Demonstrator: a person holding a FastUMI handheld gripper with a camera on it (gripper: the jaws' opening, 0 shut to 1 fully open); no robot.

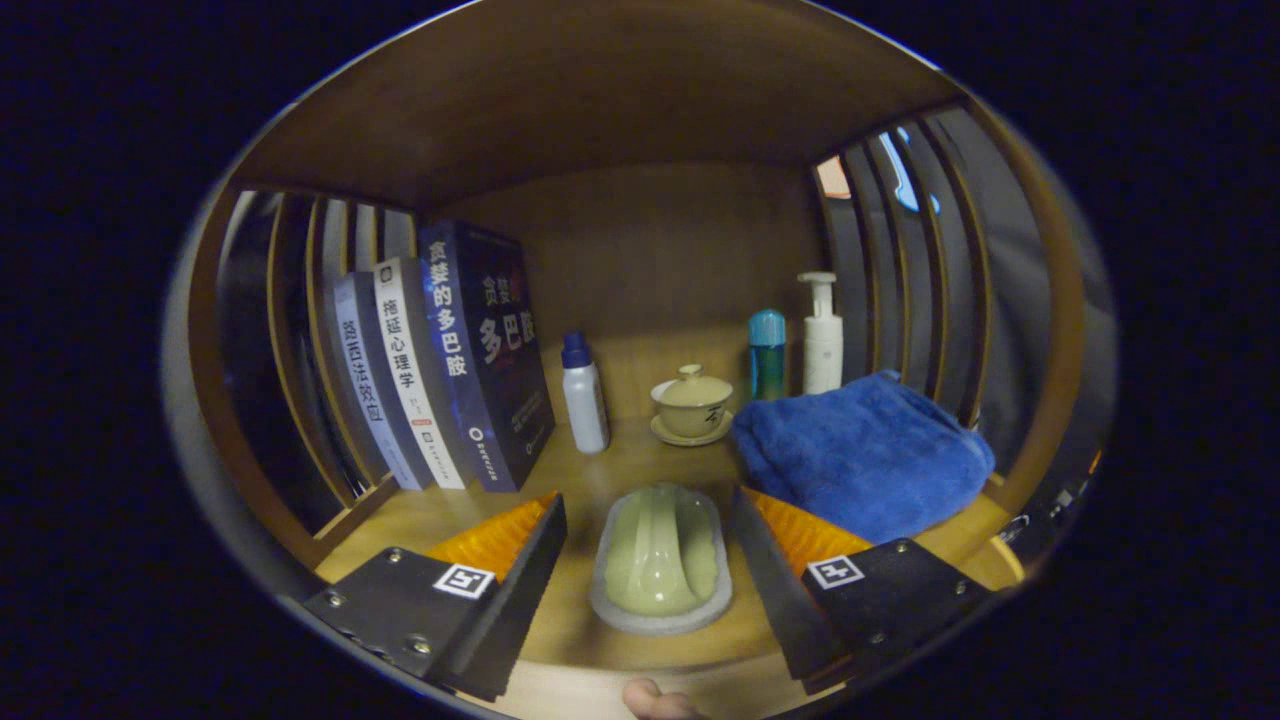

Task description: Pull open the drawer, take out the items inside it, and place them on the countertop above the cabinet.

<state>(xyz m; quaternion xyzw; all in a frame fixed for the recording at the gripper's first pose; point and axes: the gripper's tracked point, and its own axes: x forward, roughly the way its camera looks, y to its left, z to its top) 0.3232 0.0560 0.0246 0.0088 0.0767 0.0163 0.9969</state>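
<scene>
A pale green glazed ceramic piece (662, 560) with a grey rim lies flat on the wooden countertop (640, 460), between my two fingers with a gap on each side. My gripper (648, 515) is open and holds nothing. A folded blue towel (862, 455) lies on the countertop just ahead of the right finger. Beyond the fingers stand a small lidded tea cup on a saucer (692, 403) and a white bottle with a blue cap (585, 395).
Three upright books (440, 370) lean at the left against slatted side bars. A blue bottle (767, 355) and a white pump bottle (822, 335) stand at the back right. A wooden shelf roofs the space. A fingertip (655, 698) shows below the fingers.
</scene>
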